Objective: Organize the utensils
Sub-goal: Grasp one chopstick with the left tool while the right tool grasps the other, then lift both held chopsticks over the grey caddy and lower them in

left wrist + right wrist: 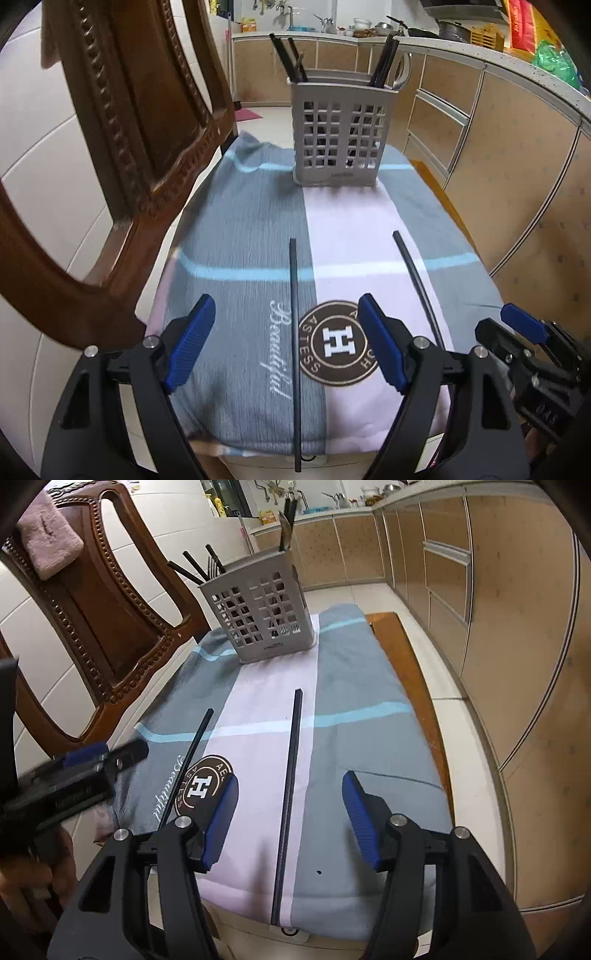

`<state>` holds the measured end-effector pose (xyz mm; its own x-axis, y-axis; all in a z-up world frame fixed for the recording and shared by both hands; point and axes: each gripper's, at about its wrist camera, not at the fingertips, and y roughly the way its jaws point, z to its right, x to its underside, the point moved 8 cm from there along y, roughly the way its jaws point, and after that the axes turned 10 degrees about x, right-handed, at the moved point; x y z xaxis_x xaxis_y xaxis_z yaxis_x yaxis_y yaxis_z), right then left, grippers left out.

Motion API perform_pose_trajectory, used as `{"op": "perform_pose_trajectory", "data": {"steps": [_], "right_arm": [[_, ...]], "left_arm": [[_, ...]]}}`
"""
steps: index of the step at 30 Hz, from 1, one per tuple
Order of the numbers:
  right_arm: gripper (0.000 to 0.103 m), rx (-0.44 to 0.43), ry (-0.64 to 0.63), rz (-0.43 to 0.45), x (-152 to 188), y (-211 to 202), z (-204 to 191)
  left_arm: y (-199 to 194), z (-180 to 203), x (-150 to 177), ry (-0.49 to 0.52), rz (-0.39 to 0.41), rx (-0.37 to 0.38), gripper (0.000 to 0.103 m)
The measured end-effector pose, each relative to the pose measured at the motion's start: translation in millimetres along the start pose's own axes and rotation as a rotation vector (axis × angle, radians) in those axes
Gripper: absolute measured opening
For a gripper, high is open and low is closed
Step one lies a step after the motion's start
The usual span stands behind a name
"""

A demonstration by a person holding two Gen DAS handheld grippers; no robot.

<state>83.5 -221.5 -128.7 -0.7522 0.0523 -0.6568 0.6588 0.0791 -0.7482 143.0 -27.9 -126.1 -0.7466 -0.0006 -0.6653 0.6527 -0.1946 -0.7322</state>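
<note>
Nearest the left wrist camera, the left hand-held gripper (286, 345) has its jaws spread wide, its blue pads (192, 341) clear of everything; a black chopstick (294, 354) lies flat on the towel (240, 236) in the gap between them, untouched. No earlier view is given, so only the spread stance can be told. The right hand-held gripper (290, 818) is likewise spread, with a second chopstick (290, 786) lying lengthwise between its blue pads (356, 812), not pinched. In the left view this second chopstick shows as a curved black stick just right of the brown round "H" logo (338, 341); in the right view the first chopstick runs slanted just left of that logo. The two sticks lie apart, on either side of the logo. The towel, grey and pale pink with light blue stripes and the word "Beautiful", covers the table (406, 657). Further on, at the towel's far end, a grey slotted holder (334, 129) stands upright, with several black chopsticks and a metal utensil leaning out of its top. A carved wooden chair (122, 110) stands to the left, with kitchen cabinets (498, 140) on the right and behind.
</note>
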Motion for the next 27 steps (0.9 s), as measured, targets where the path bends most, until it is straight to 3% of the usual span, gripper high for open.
{"op": "perform_pose_trajectory", "data": {"steps": [10, 16, 18, 21, 23, 27], "right_arm": [[0.067, 0.040, -0.051, -0.005, -6.9, -0.5, -8.7], [0.066, 0.082, -0.121, -0.053, -38.8, 36.9, -22.3], [0.066, 0.086, -0.129, -0.100, -48.9, 60.3, -24.7], [0.051, 0.095, -0.130, -0.167, -63.2, 98.7, -25.1], [0.041, 0.105, -0.150, -0.205, -67.0, 118.7, -27.1], [0.022, 0.111, -0.160, -0.289, -64.8, 149.5, -28.9]], "left_arm": [[14.0, -4.7, 2.1, -0.021, -0.037, 0.027, 0.079], [44.5, -8.3, -14.1, -0.032, -0.101, 0.029, 0.077], [59.1, -8.9, -20.8, -0.037, -0.127, 0.025, 0.069], [89.9, -10.6, -29.2, -0.051, -0.210, 0.029, 0.051], [104.3, -11.1, -31.8, -0.057, -0.252, 0.036, 0.050], [127.8, -17.6, -32.4, -0.073, -0.320, 0.019, 0.037]]}}
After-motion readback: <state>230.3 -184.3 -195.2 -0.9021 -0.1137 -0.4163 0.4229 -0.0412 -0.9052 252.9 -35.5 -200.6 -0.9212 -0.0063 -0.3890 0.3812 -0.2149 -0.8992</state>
